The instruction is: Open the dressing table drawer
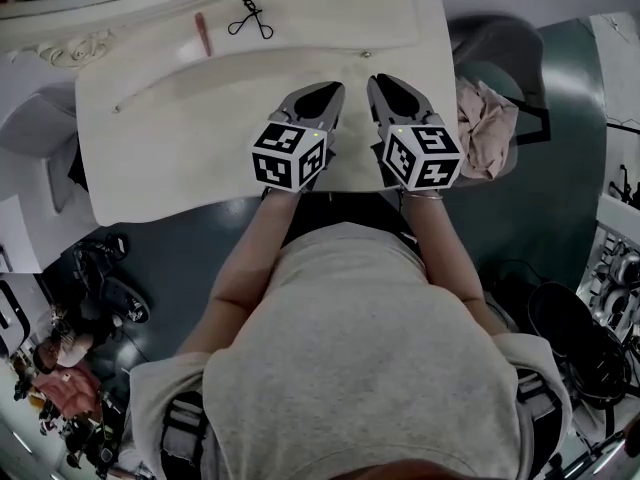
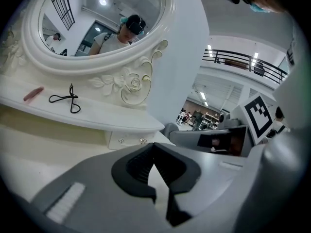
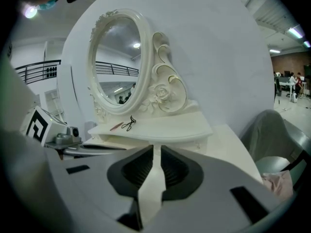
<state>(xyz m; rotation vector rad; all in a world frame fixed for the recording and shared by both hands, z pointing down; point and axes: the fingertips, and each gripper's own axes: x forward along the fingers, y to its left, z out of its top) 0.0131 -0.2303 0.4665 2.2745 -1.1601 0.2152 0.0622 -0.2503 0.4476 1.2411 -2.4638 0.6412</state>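
**Inspector A:** Reporting on the drawer (image 2: 127,140). It is sitting closed under the right end of the raised shelf (image 2: 97,118), at the back of the table (image 1: 200,168). Two small knobs (image 2: 142,140) are showing on its front.

**Inspector B:** And the tools?

**Inspector A:** The left tool (image 2: 154,145) is pointing across the table with its jaws together at the tips and nothing between them. The right tool (image 3: 154,148) is hovering just beside it, its jaws likewise brought together and empty.

**Inspector B:** Bearing of the drawer?

**Inspector A:** It is lying ahead of both tools and well apart from them, a little left of the left tool's line. Its front is running side to side along the shelf edge, so the pull is going to come straight back toward the person.

**Inspector B:** Nearer hand?

**Inspector A:** I am judging neither clearly nearer. Either tool is going to need its jaws parted before taking a knob.
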